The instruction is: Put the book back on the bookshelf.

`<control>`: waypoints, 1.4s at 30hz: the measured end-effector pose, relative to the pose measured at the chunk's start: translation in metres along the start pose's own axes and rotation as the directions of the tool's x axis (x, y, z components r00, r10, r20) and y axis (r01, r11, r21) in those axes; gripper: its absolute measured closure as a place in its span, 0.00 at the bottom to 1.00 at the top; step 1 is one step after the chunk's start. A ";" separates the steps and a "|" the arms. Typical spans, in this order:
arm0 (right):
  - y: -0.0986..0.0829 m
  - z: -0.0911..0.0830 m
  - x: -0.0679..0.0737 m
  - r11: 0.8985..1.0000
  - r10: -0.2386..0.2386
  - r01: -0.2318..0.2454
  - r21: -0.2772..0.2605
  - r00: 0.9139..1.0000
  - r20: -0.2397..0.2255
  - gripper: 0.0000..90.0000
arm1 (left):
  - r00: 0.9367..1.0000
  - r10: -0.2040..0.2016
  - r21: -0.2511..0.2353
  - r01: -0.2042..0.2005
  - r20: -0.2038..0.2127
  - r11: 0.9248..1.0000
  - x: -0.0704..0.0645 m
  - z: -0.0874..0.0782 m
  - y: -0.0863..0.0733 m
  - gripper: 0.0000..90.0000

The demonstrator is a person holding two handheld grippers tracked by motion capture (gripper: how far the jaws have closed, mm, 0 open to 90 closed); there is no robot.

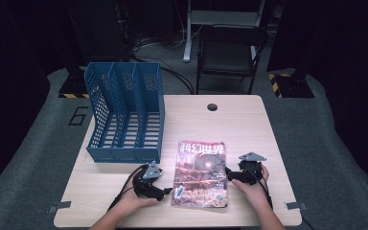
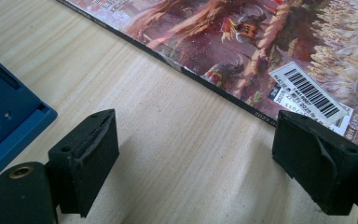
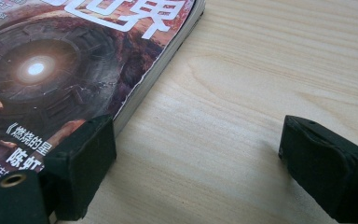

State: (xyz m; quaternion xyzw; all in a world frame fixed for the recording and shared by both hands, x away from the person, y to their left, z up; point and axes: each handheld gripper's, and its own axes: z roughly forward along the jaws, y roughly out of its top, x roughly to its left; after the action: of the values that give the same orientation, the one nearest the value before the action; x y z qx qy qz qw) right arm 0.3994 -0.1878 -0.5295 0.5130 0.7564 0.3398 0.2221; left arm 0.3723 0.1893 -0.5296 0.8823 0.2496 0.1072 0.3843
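A magazine (image 1: 201,173) with a reddish-brown cover and white title characters lies flat on the wooden table (image 1: 249,129), near the front middle. My left gripper (image 1: 168,191) rests at its lower left edge, open; in the left gripper view the left gripper (image 2: 200,154) has one jaw by the magazine (image 2: 242,42) corner with the barcode label (image 2: 310,95), the other over bare wood. My right gripper (image 1: 231,174) is at the magazine's right edge, open. In the right gripper view the right gripper (image 3: 205,158) has its left jaw touching the edge of the magazine (image 3: 65,70).
A blue three-slot file rack (image 1: 124,115) lies on the table's back left, its corner (image 2: 4,116) close to my left gripper. A round cable hole (image 1: 212,107) sits at the table's far edge. A black chair (image 1: 230,52) stands behind the table.
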 end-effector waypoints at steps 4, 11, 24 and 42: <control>0.001 0.000 -0.001 1.000 -0.007 0.007 0.006 1.000 -0.005 0.11 | 1.000 -0.001 0.000 0.001 -0.002 1.000 0.000 0.000 0.000 0.16; 0.001 0.001 -0.002 1.000 -0.007 0.007 0.005 1.000 -0.005 0.10 | 1.000 -0.007 -0.006 0.007 -0.021 1.000 -0.002 0.000 -0.001 0.16; 0.008 -0.004 0.005 0.997 0.033 -0.035 0.063 0.999 0.026 0.24 | 0.999 -0.021 -0.013 0.021 -0.026 1.000 -0.002 0.000 -0.001 0.16; 0.015 -0.014 0.012 0.990 0.130 -0.124 0.062 0.988 -0.089 0.31 | 0.998 -0.057 -0.016 0.056 -0.034 0.998 -0.001 0.001 0.001 0.17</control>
State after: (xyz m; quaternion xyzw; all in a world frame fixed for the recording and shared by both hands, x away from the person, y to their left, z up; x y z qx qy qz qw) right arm 0.3947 -0.1773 -0.5087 0.5498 0.7409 0.3554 0.1500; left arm 0.3719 0.1879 -0.5297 0.8699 0.2802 0.1132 0.3897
